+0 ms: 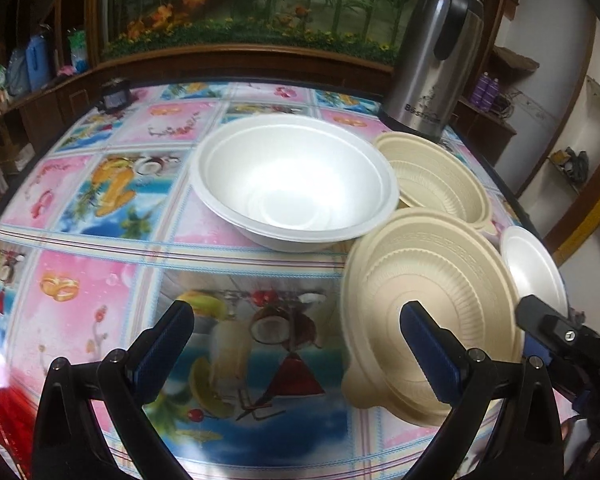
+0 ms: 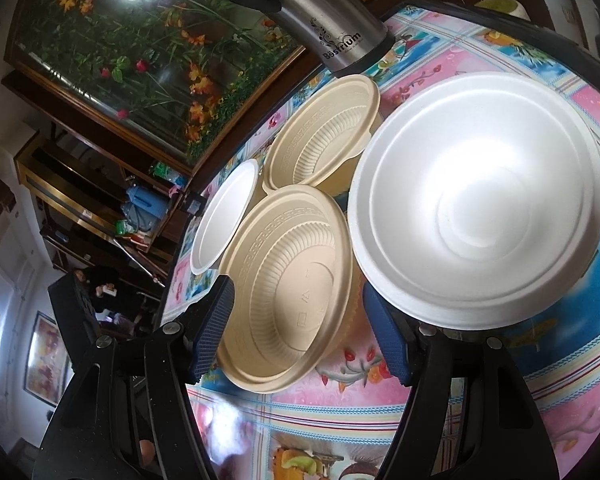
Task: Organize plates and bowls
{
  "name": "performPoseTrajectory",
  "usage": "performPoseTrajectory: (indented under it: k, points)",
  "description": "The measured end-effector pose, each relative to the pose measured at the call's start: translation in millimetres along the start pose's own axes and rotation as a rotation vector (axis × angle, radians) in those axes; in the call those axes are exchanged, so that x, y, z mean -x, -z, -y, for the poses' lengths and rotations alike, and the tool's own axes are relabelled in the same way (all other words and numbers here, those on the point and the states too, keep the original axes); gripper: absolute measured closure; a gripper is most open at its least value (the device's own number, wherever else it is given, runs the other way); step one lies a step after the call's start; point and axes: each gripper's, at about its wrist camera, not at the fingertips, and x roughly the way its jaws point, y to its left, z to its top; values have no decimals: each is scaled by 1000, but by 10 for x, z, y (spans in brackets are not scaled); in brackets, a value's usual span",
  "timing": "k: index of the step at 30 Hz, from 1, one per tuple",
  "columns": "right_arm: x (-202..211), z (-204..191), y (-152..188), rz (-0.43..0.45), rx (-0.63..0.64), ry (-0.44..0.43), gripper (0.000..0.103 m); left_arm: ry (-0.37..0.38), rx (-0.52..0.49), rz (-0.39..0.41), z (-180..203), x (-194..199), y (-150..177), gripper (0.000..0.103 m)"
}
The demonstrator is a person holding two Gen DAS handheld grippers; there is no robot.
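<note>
Right gripper [image 2: 300, 334]: jaws apart, straddling near cream bowl [image 2: 288, 288], pads not seen pressing. Left gripper [image 1: 296, 356]: jaws apart, empty, over tabletop [image 1: 100, 280]. Second cream bowl [image 2: 320, 136] farther back, near steel flask [image 2: 324, 28]. Large white bowl [image 2: 476, 200] on right, small white plate [image 2: 224, 216] on left. Advice: close on bowl wall squarely, lift clear of white bowl's overlapping rim, nest into matching cream bowl.

Bowls [image 1: 296, 184] before flask [image 1: 432, 56]

A large framed flower painting [image 1: 260, 4] hangs above dark wooden shelving [image 1: 40, 96], with pale walls [image 1: 556, 40] beside.
</note>
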Motion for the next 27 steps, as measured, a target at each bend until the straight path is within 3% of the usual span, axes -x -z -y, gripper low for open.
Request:
performPoseTrajectory:
  k: [5,8,10,12,16,21,27]
  points:
    - [-39,-21,21,-5,24,27,56,41,-10,-13,26,-19,13,1]
    - [-66,-28,24,-13,39,47,69,51,-25,-23,38,-35,19,11]
    - [-79,-41,21,-17,53,58,77,55,-37,-42,61,-65,30,30]
    - [-98,-61,29,-20,69,68,83,68,-47,-67,79,-105,43,44]
    - [-141,-99,45,-29,97,84,88,63,-67,-97,113,-159,85,74]
    - [-152,-150,53,-22,139,117,88,64,-68,-93,102,-136,91,81]
    - [-129,-133,40,-17,141,126,89,80,-77,-103,117,-135,84,81]
